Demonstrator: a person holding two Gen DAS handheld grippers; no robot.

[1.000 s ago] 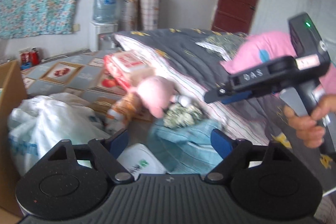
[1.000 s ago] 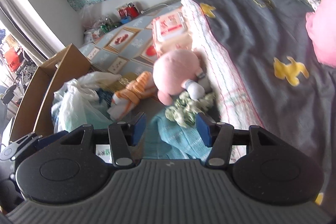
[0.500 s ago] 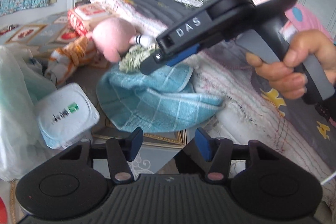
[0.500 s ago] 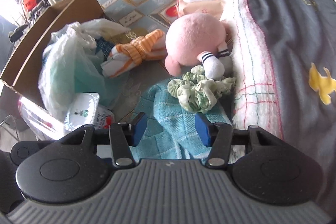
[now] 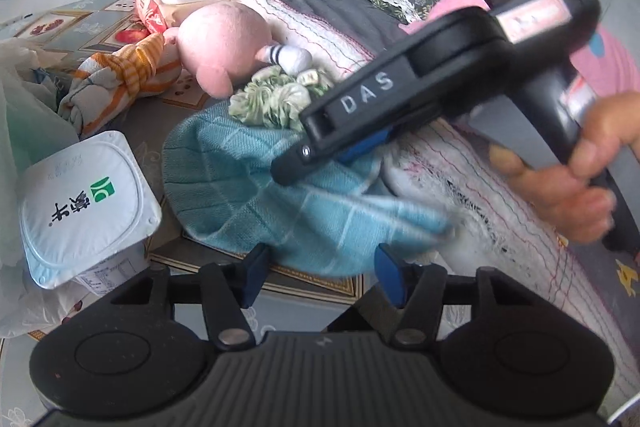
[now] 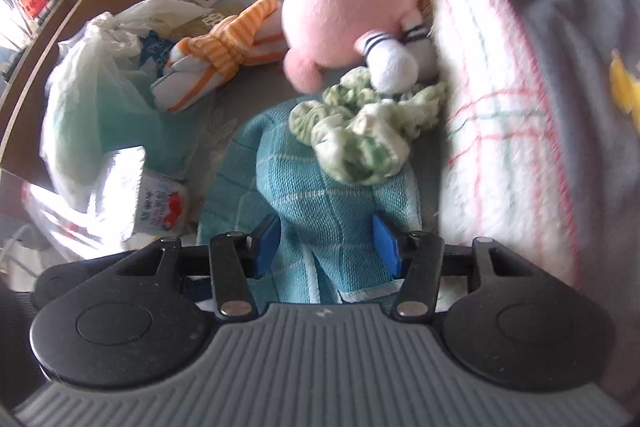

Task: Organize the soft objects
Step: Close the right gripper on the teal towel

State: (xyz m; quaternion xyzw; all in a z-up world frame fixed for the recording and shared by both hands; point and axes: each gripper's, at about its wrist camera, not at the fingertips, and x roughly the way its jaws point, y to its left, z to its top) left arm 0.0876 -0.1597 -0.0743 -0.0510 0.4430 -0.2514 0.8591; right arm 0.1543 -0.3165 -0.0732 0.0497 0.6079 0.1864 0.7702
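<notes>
Early stage. Right gripper (image 6: 326, 247) jaws apart, straddling blue towel (image 6: 320, 203) on floor at bed edge; no grip yet. Left gripper (image 5: 320, 267) apart, empty. Pink plush (image 5: 224, 43), green scrunchie (image 5: 276, 99), striped cloth (image 5: 120, 83) unsorted.

towel (image 6: 328, 203): teal, pale grid lines
plush (image 6: 344, 15): pink
scrunchie (image 6: 360, 135): green-white mottled
knotted cloth (image 6: 216, 63): orange-white stripes

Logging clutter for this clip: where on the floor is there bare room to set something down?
One bare patch of mat lies between the orange striped cloth, the yogurt tub and the blue towel. By the quilt it is crowded: pink plush, green scrunchie and towel touch.
</notes>
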